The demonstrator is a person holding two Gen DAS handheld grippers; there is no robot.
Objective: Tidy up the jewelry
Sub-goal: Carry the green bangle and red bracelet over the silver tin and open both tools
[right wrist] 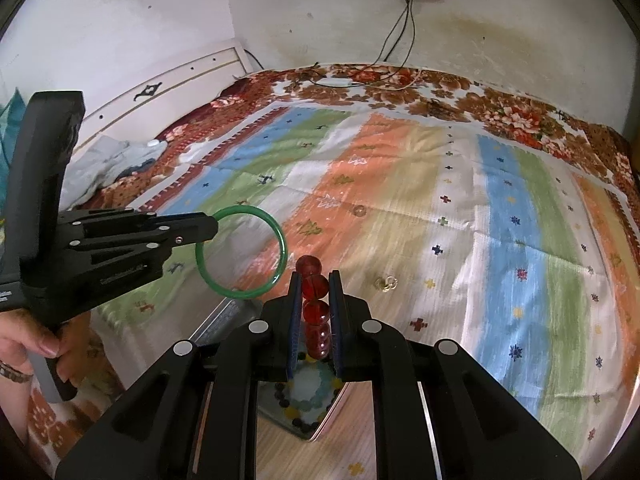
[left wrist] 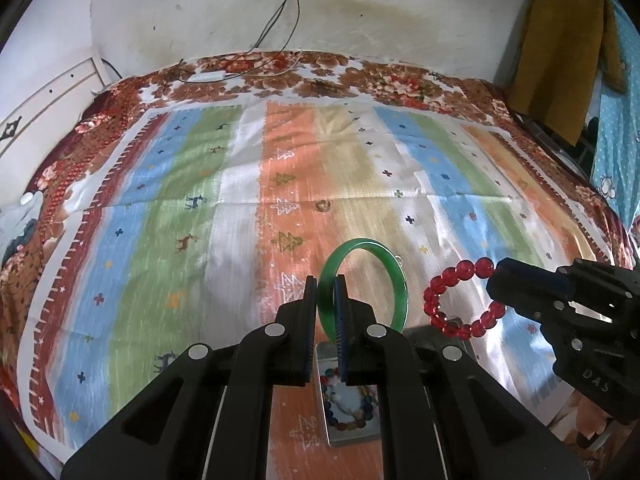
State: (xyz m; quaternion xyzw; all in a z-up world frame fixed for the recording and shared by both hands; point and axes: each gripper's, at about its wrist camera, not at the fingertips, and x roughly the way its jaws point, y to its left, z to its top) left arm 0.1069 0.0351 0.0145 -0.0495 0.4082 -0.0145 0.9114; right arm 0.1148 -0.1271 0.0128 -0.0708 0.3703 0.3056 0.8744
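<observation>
The smooth green jade bangle (left wrist: 394, 276), clamped in the left gripper (left wrist: 325, 304), and the red glass-bead bracelet (left wrist: 460, 300), pinched in the right gripper (right wrist: 315, 300), should be lowered squarely over the open metal tin (left wrist: 352, 438) and released one at a time.

A: What is the finish on the jewelry?
B: The green bangle (left wrist: 394, 280) looks like polished, translucent stone or glass. The red bead bracelet (left wrist: 440, 312) is glossy and see-through.
A: And the supports?
B: The left gripper (left wrist: 326, 288) and right gripper (right wrist: 314, 280) are matt black plastic with bright metal pins. The bed cover (left wrist: 240, 200) is printed woven cloth. The tray (right wrist: 240, 312) has a shiny metal rim.
</observation>
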